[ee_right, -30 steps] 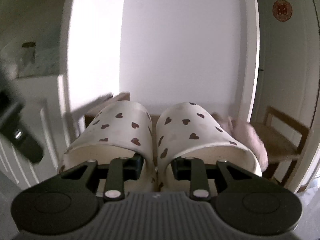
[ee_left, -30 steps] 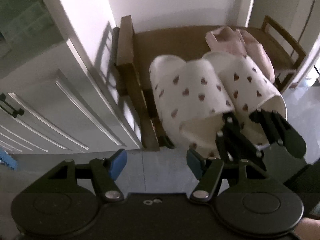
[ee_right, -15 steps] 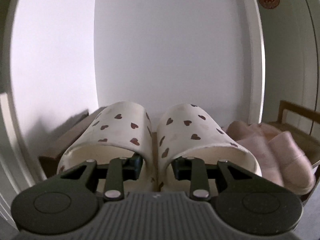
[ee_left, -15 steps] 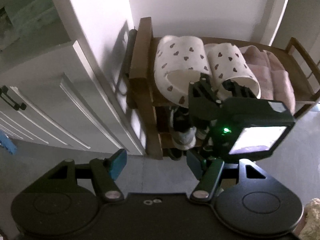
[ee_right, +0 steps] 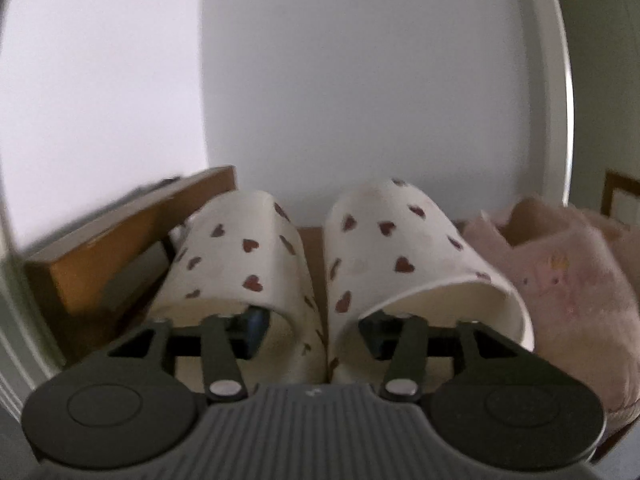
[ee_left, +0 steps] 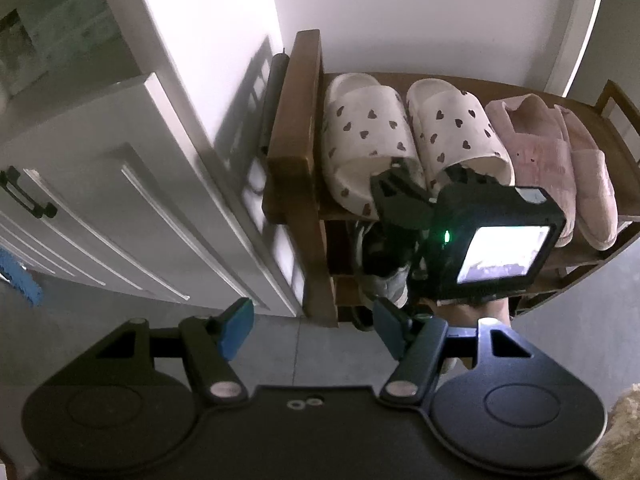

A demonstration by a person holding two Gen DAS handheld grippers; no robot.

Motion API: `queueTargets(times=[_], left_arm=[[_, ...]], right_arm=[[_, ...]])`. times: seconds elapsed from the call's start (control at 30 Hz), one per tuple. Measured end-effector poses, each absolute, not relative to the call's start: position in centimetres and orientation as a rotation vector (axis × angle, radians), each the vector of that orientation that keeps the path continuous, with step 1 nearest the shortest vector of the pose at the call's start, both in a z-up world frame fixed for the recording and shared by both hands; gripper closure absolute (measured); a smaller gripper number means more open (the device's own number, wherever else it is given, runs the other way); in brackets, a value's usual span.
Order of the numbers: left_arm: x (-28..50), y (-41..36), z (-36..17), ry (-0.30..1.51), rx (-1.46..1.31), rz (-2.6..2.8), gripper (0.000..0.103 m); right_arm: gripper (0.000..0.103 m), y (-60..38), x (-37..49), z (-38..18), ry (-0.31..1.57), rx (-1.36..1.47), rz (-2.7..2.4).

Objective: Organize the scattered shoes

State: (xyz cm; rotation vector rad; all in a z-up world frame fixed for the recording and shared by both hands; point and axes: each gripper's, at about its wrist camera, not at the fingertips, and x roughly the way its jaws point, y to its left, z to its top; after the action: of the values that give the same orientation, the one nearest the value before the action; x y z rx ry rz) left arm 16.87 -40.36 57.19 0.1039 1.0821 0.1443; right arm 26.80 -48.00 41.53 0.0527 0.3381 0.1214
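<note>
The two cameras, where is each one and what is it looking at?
Left wrist: on the open left gripper, back and above, looking down at the shoe rack, the right gripper and a bit of hand.
Right wrist: on the right gripper, low at the shelf, a finger inside each heart slipper.
Both show the heart slippers and the pink slippers.

- The two heart slippers [ee_left: 412, 136] lie side by side on the top shelf of the shoe rack [ee_left: 298, 184], at its left end.
- The pink slippers [ee_left: 560, 160] lie just to their right.
- A cabinet [ee_left: 100, 200] stands left of the rack.
- More shoes [ee_left: 384, 268] sit on the lower shelves.
</note>
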Motion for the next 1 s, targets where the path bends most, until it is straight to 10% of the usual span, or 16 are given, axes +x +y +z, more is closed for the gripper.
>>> queueTargets(times=[1.0], left_arm=[[-6.2, -40.4, 64.2, 0.991, 0.103, 0.053, 0.037]], right_arm=[[0.009, -57.0, -16.0, 54.8, 0.799, 0.061, 0.155]])
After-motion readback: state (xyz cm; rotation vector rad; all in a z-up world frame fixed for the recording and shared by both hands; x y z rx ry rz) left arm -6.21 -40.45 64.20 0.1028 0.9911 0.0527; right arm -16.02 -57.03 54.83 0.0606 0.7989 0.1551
